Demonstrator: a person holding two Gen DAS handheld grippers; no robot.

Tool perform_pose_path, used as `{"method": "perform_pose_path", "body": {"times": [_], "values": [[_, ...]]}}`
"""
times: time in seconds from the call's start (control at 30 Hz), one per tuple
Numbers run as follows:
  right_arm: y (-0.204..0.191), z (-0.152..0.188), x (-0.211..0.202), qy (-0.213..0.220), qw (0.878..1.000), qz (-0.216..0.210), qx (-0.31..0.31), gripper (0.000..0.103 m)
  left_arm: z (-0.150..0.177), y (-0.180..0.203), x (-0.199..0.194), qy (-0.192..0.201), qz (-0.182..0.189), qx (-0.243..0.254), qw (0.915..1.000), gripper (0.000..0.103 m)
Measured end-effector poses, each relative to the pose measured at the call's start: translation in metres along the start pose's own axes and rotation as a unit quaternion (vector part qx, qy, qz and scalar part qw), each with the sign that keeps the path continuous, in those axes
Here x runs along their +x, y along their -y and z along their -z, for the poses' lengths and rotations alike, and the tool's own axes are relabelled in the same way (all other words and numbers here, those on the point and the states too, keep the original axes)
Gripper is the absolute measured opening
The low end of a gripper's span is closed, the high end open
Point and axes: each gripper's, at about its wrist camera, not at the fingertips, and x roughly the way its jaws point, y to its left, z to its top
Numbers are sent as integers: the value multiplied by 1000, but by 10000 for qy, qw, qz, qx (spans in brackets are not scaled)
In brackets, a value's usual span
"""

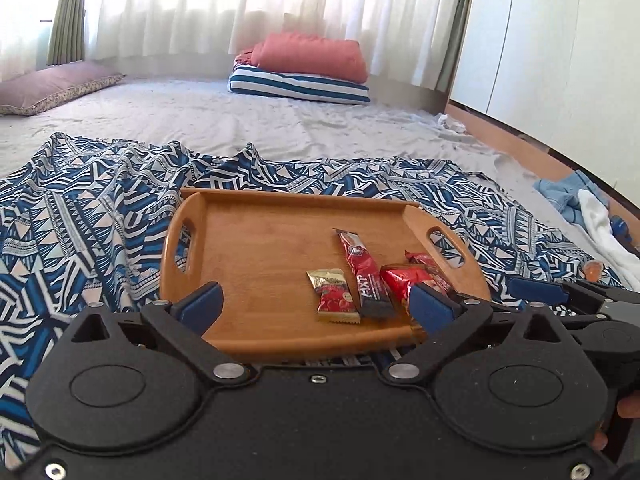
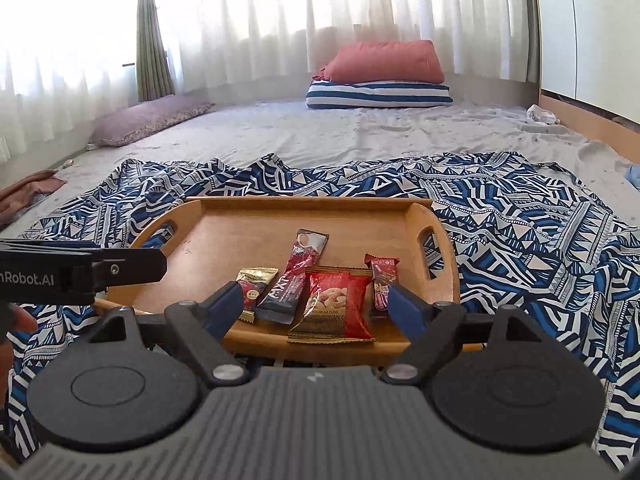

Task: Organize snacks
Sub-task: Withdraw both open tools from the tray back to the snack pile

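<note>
Snacks are what I'm watching: four packets sit on the wooden tray (image 2: 440, 236), bunched toward its near right corner, just ahead of my tools. From the right gripper (image 2: 316, 308) I see its jaws spread wide with nothing between the pads, the red nut pouch (image 2: 338, 306) dead ahead and overhanging the tray's near rim. Left of it lies the dark stick sachet (image 2: 294, 280), then the small gold-topped packet (image 2: 254, 286) almost under my left pad; the small red bar (image 2: 383, 280) sits just inside my right pad. The left gripper (image 1: 318, 304) is also wide apart and empty, hovering over the tray's near edge. Risk one, I'd say: that pouch on the rim could slide off onto the patterned cloth (image 2: 540, 220) if I nudge it. Risk two: the packets touch or overlap, so closing on one may drag a neighbour. Risk three: both tools crowd the same corner and could knock each other. The tray rests on soft bedding, so pressing down may tip it.
</note>
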Motion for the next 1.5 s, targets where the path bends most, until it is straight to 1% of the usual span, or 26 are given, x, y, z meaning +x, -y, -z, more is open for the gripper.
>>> {"method": "perform_pose_path", "body": {"times": [0.17,0.43,0.6,0.73,0.93,1.13,1.3,1.5], "values": [[-1,10,-21,36,10000,-38,-48,91,17,-1,-28,81,19,1,10000,101],[-1,31,-41,55,9998,104,-155,92,47,7,-61,226,-167,216,9994,102],[1,43,-45,-12,9997,196,-152,92,67,15,-75,182,-191,332,9991,102],[3,54,-46,-100,9995,259,-122,92,82,15,-83,103,-189,198,9996,102],[8,72,-47,-245,9991,350,-78,92,97,9,-89,-21,-354,48,9994,102],[12,85,-47,-341,9984,446,21,92,112,10,-87,-147,-484,77,9987,102],[14,94,-46,-426,9979,485,73,92,123,16,-80,-271,-503,128,9983,102],[13,102,-42,-530,9972,534,23,92,137,24,-74,-399,-440,203,9980,102]]}}
